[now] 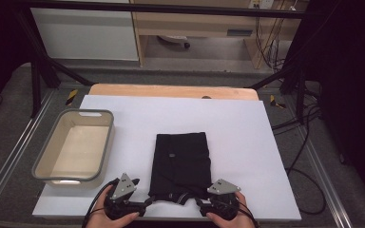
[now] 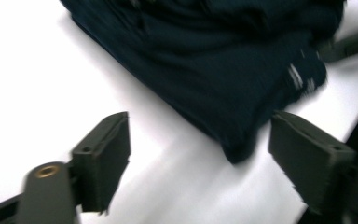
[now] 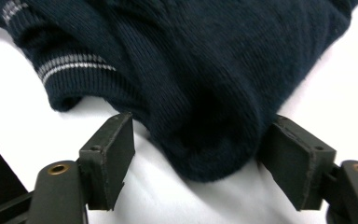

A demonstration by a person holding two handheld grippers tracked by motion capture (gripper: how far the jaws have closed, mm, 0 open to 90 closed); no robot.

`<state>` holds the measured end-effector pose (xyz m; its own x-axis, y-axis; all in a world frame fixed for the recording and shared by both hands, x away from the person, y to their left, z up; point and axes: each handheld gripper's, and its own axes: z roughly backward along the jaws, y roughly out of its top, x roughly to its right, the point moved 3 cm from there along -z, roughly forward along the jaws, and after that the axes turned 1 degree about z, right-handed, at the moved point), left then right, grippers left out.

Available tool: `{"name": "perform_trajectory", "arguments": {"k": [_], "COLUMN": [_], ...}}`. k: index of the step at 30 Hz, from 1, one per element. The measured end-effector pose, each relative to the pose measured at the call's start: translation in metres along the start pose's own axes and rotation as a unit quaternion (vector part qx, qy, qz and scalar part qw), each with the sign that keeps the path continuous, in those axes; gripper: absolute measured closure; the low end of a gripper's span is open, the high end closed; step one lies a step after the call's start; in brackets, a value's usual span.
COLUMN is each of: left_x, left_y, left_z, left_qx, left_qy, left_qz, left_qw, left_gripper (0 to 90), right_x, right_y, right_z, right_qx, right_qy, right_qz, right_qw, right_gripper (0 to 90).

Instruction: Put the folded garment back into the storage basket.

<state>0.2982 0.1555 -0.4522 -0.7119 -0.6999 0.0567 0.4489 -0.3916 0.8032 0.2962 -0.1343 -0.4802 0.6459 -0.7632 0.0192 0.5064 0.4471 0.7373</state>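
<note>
We are folding the dark sweater (image 1: 180,164), which lies flat mid-counter (image 1: 247,142). Our left hand-held gripper (image 1: 148,201) stands open just off its near left corner; the right hand-held gripper (image 1: 200,203) brackets the near right corner, jaws apparently not yet pinching. Next, close both on the hem. The grey basket (image 1: 105,142) at left sits empty

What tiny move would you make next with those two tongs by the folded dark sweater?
Probably close the right tongs on the folded dark navy knit sweater: its near corner already bulges between the open jaws. The left tongs stand open, with the other corner just ahead.
</note>
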Motion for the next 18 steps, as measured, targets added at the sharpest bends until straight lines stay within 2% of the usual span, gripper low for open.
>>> {"name": "perform_trajectory", "arguments": {"k": [3, 5, 6, 7, 8, 9, 13, 14, 15, 18], "left_x": [-0.003, -0.005, -0.006, -0.008, -0.008, -0.009, -0.014, -0.014, -0.014, -0.015], "left_y": [0.001, 0.002, 0.003, 0.005, 0.005, 0.005, 0.004, 0.004, 0.005, 0.005], "left_z": [-0.001, 0.000, 0.001, 0.003, 0.003, 0.004, 0.005, 0.005, 0.005, 0.005], "left_qx": [0.008, 0.015, 0.021, 0.029, 0.029, 0.031, 0.035, 0.035, 0.038, 0.041], "left_qy": [0.009, 0.016, 0.018, 0.023, 0.023, 0.026, 0.039, 0.039, 0.041, 0.044], "left_qz": [0.007, 0.008, 0.010, 0.014, 0.014, 0.015, 0.024, 0.024, 0.026, 0.024], "left_qw": [0.9999, 0.9997, 0.9996, 0.9992, 0.9992, 0.9991, 0.9983, 0.9983, 0.9981, 0.9979], "left_gripper": [14.7, 14.5, 14.5, 14.5, 14.6, 14.6, 14.8, 14.8, 14.7, 14.3], "right_x": [0.000, -0.002, -0.002, -0.002, -0.002, -0.001, 0.002, 0.002, 0.001, 0.002], "right_y": [0.001, 0.002, 0.002, 0.002, 0.002, 0.002, 0.004, 0.004, 0.004, 0.004], "right_z": [-0.001, -0.002, -0.002, -0.002, -0.002, -0.002, -0.003, -0.003, -0.003, -0.001], "right_qx": [0.004, 0.007, 0.007, 0.013, 0.013, 0.015, 0.022, 0.022, 0.022, 0.025], "right_qy": [0.000, 0.003, 0.003, 0.010, 0.010, 0.012, 0.018, 0.018, 0.018, 0.024], "right_qz": [0.001, 0.006, 0.006, 0.009, 0.009, 0.010, 0.010, 0.010, 0.017, 0.013], "right_qw": [1.0000, 1.0000, 1.0000, 0.9998, 0.9998, 0.9998, 0.9996, 0.9996, 0.9995, 0.9993], "right_gripper": [32.9, 40.3, 40.3, 48.2, 48.2, 52.1, 74.2, 74.2, 79.4, 82.3]}}
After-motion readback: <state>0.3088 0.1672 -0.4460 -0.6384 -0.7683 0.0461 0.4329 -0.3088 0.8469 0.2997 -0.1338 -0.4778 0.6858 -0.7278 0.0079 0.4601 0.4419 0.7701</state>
